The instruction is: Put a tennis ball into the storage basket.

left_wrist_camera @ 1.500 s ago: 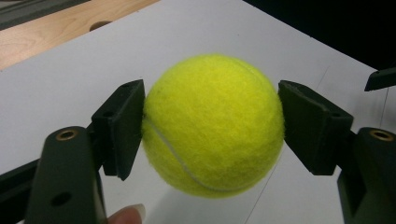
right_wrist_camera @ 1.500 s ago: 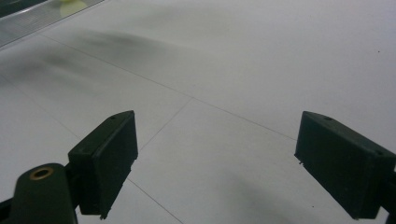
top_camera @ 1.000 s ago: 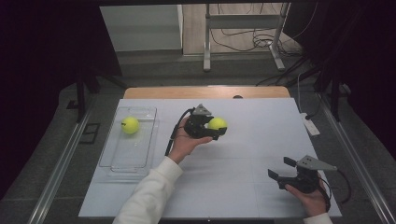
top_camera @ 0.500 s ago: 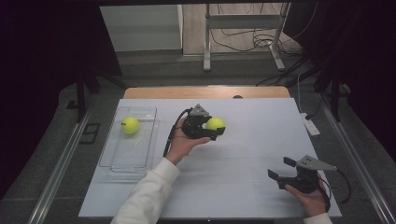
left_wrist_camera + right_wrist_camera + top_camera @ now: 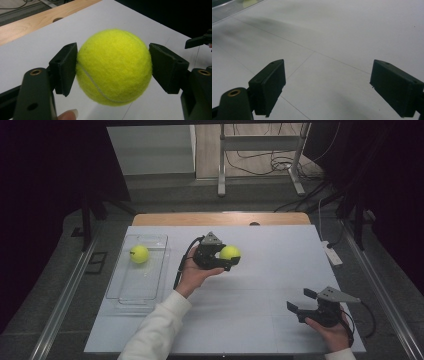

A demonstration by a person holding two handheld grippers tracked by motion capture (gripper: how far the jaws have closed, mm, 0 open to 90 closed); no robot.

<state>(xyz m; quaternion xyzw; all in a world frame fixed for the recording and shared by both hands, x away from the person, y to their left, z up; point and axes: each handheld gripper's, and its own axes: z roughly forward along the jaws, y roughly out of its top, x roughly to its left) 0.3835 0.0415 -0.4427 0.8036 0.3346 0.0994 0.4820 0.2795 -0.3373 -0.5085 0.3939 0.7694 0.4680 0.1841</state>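
High view has the left gripper (image 5: 231,258) up near the middle of the white table (image 5: 260,330), clamped on a tennis ball (image 5: 229,252). The left gripper view gives the close look: the tennis ball (image 5: 114,67) is bright yellow-green and fuzzy, with a pale curved seam running down its lower left side, and one black pad presses on each side of it. It looks lifted a bit off the white surface, though I can't say that for sure. A fingertip (image 5: 68,115) pokes in at the bottom edge.

Second tennis ball (image 5: 139,254), same colour, sits in the far end of a clear plastic tray (image 5: 127,292) on the left side of the table, well apart from the gripped one.

Right gripper (image 5: 300,301) is down at the near right corner, held in the person's hand (image 5: 332,332), jaws spread wide with nothing between them. Its own view shows the two black pads (image 5: 270,86) over bare white tabletop with thin lines across it. Left arm has a white sleeve (image 5: 155,332).
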